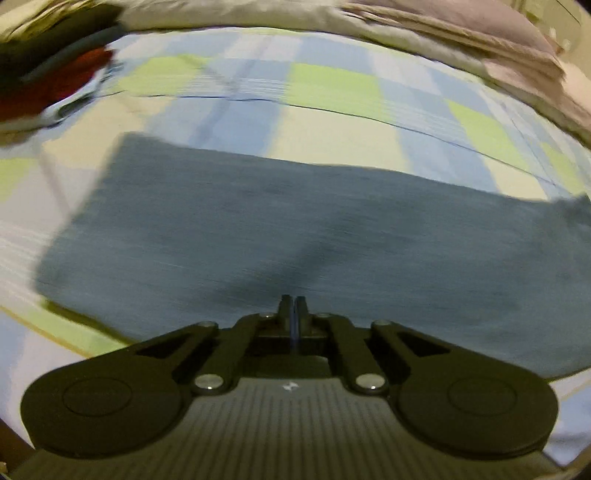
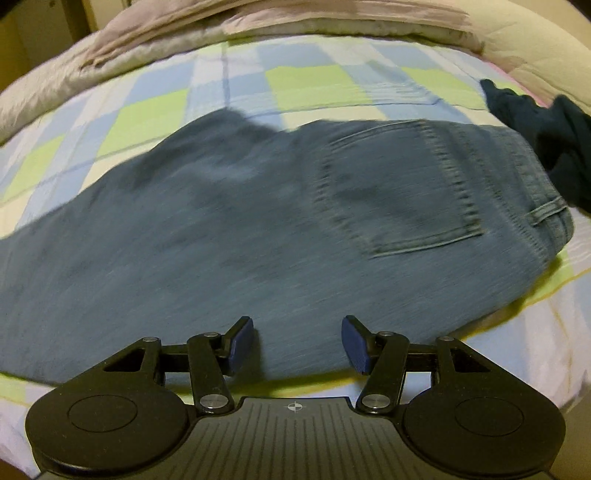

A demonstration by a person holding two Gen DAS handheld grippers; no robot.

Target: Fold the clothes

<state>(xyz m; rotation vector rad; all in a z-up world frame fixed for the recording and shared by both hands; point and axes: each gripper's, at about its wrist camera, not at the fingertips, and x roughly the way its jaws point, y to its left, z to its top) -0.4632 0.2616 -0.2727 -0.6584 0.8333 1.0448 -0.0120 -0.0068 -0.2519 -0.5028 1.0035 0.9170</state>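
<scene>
A pair of blue jeans (image 2: 258, 229) lies flat across a checked bedsheet (image 2: 155, 110), folded lengthwise. Its back pocket (image 2: 399, 192) faces up toward the waist end at the right. The left wrist view shows the leg end of the jeans (image 1: 258, 229) as a wide blue-grey band. My left gripper (image 1: 294, 300) hovers over the near part of that band, its jaws pressed together with nothing between them. My right gripper (image 2: 297, 341) stands open above the near edge of the jeans, its blue pads (image 2: 242, 345) wide apart and gripping nothing.
A grey and beige duvet (image 2: 221, 22) is bunched along the far side of the bed. A dark navy garment (image 2: 546, 136) lies at the right by the waistband. Red and dark clothes (image 1: 55, 81) are piled at the far left in the left wrist view.
</scene>
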